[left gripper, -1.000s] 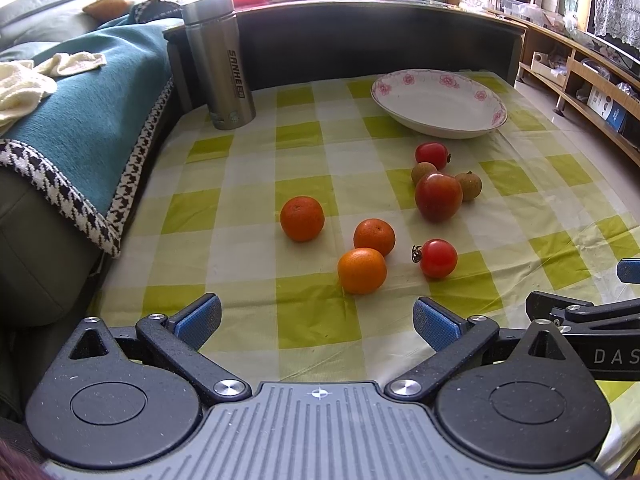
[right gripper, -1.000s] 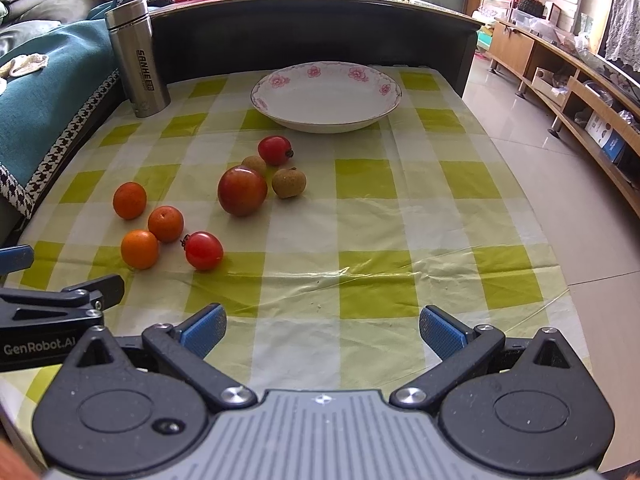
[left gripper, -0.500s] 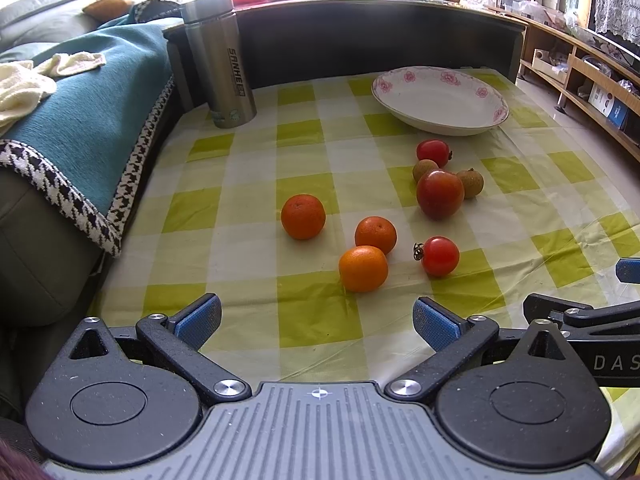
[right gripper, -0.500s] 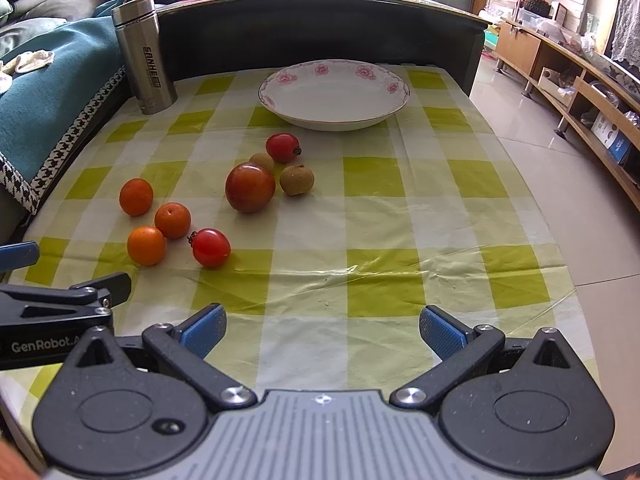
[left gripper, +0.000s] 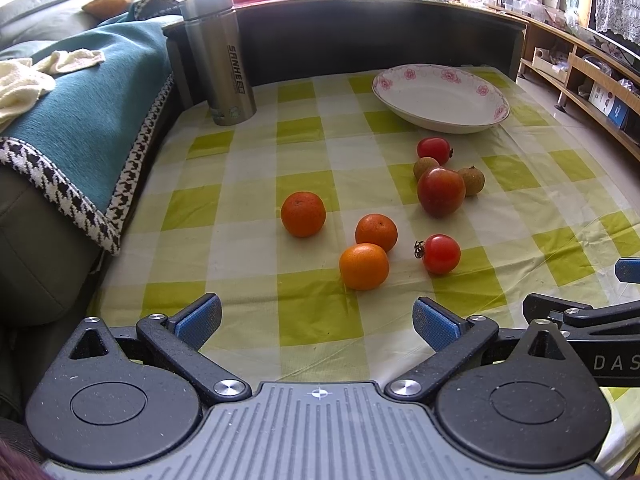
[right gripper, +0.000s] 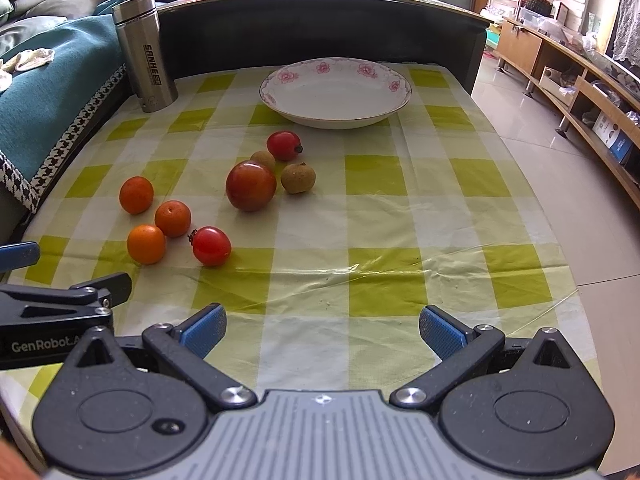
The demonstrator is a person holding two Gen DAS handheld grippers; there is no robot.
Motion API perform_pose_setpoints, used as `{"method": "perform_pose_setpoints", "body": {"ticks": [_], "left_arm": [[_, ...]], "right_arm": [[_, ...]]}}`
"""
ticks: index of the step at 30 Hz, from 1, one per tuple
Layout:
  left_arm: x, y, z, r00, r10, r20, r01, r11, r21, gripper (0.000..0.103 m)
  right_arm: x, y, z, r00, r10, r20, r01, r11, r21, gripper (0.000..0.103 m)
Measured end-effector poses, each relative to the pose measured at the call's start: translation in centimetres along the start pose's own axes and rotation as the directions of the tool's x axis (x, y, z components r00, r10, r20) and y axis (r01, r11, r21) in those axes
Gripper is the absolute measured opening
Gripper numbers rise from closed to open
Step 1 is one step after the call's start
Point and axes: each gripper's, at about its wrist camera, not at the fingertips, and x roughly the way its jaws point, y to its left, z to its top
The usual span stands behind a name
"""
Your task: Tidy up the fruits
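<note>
**Fruit loose on the checked cloth**

Left gripper (left gripper: 317, 318) and right gripper (right gripper: 322, 328) hover with fingers wide, empty. Oranges (right gripper: 173, 218) and tomatoes (right gripper: 211, 246) lie near the empty plate (right gripper: 394, 82). The flask (right gripper: 147, 54) reads "SANHE"; the grippers read "GenRobot.A" and "DAS".

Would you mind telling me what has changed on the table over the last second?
Only the views shifted slightly, the right gripper edging toward the fruit. Nothing was grasped or released. Both stay open; the white floral plate remains empty, and the oranges, tomatoes and steel flask have not moved.
</note>
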Motion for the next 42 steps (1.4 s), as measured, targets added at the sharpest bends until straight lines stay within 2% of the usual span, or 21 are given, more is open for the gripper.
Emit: {"method": "perform_pose_setpoints", "body": {"ticks": [21,35,37,42], "left_arm": [[0.7,0.2,0.3,1.000,0.016,-0.006,-0.016,0.999,0.028,0.102],[1.2,1.4,0.5,1.000,0.027,-0.012,-0.027,1.000,0.016,0.102],[1.3,1.8,0.7,1.000,0.027,-0.011,-0.026,1.000,0.010,0.102],[1.4,2.5,1.1,1.000,0.031,0.000,-0.031,0.999,0.026,0.102]], "right_arm": [[1.0,0.5,0.3,1.000,0.012,-0.025,-0.012,1.000,-0.017,0.103],[2.1,1.7,1.2,0.996,0.082,-0.028,-0.084,0.995,-0.061,0.103],[2.2,1.9,1.6,0.995,0.101,-0.026,-0.103,0.992,-0.072,0.102],[2.6,2.8,2.4,0.985,0.172,-0.024,-0.173,0.977,-0.126,0.091]]}}
